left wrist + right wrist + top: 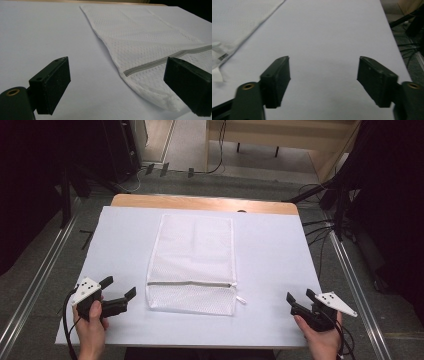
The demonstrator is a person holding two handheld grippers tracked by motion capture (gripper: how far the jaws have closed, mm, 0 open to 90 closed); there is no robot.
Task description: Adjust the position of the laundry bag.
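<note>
A: Entry, going left to right. Left gripper (118,294), lower left of the high view: jaws spread, nothing between them. It sits near the table's front edge, pointing toward the mesh bag (192,265) but apart from it.

B: In the left gripper view the left gripper (117,87) looks along the table (37,37); the mesh bag (150,47) fills the upper right, its near corner running behind the right-hand jaw. Contact?

A: None that I can make out. The pads are bare.

B: Bag position?

A: Centre of the high view, flat on the white table (270,270), long side running away from the person. The zipper (190,283) crosses it in the lower part and looks closed; the pull tab (241,300) sticks out at the lower right.

B: Right side?

A: Right gripper (300,296), lower right, jaws apart and empty, well clear of the bag. In the right gripper view the right gripper (323,75) faces bare table, with the mesh bag (239,20) at upper left.

B: Progress?

A: My judgement: nothing started. Bag untouched; reaching, gripping and any unzipping or folding all remain.
</note>
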